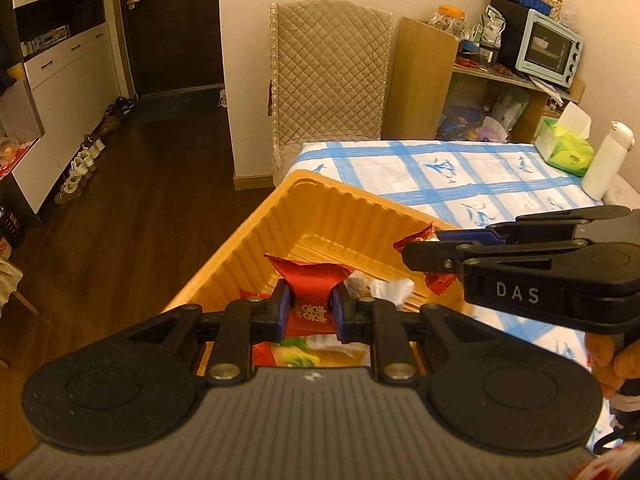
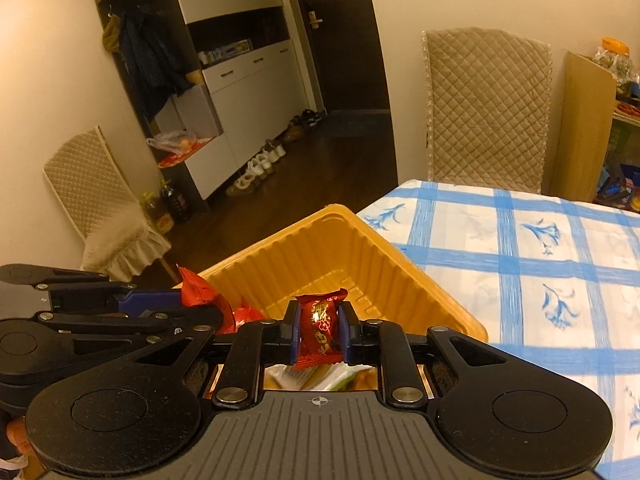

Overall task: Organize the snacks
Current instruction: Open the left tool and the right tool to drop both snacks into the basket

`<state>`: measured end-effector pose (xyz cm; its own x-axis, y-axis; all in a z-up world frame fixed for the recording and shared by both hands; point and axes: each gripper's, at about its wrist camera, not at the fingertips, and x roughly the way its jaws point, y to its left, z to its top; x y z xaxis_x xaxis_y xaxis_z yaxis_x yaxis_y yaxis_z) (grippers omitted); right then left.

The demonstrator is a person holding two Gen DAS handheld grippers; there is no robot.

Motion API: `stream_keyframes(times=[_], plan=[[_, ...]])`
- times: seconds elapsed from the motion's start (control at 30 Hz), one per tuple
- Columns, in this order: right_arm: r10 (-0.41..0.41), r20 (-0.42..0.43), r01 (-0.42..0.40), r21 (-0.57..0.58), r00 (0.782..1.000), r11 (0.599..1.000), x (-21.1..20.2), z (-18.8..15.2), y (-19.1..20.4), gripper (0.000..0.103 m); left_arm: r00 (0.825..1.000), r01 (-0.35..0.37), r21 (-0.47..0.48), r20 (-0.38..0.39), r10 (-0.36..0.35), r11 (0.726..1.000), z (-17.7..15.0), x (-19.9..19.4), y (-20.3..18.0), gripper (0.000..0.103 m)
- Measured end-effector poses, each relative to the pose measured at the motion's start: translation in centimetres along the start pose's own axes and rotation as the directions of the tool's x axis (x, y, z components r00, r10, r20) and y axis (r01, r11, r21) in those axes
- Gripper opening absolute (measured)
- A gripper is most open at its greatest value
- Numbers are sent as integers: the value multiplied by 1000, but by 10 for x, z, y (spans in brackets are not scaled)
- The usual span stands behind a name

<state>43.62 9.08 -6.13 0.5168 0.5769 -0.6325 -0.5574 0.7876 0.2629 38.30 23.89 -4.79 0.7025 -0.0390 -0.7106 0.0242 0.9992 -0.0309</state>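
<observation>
- Grippers: both sit above the orange ribbed plastic tray (image 1: 248, 240), each clamped on one red snack packet.
- Left gripper (image 1: 309, 308): blue pads pressed against both sides of a red foil packet with white lettering (image 1: 310, 280). The packet's crimped top flares out above the pads, toward 12 o'clock.
- Right gripper (image 2: 320, 332): pads closed on a red candy wrapper with gold print (image 2: 321, 324), held upright between the jaws. In the left wrist view this gripper enters from 3 o'clock, its tip over the tray's right wall.
- Tray: it rests at the corner of the table with the blue-checked cloth (image 2: 520, 256), one corner overhanging the table edge toward 12 o'clock. More wrapped snacks (image 1: 384, 288) lie on its floor, partly hidden beneath the grippers.
- Surroundings, left wrist view: a green tissue box (image 1: 564, 152) and a white bottle (image 1: 606, 164) stand on the table at 2 o'clock; a quilted chair (image 1: 330, 80) stands at 12 o'clock.
</observation>
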Motion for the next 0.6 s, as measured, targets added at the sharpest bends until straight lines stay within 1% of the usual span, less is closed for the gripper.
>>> stream_keyframes(times=[0.27,0.43,0.6], plan=[[-18,-22,19,34,1000,999,27,12,-12,20,1000,6,7,-24,-6,1000,16,34,11,19],[-27,-30,29,56,999,998,34,14,-18,20,999,8,19,-44,-7,1000,20,51,13,19],[-34,-35,36,74,999,997,38,16,-22,19,998,11,9,-58,-11,1000,21,62,16,19]])
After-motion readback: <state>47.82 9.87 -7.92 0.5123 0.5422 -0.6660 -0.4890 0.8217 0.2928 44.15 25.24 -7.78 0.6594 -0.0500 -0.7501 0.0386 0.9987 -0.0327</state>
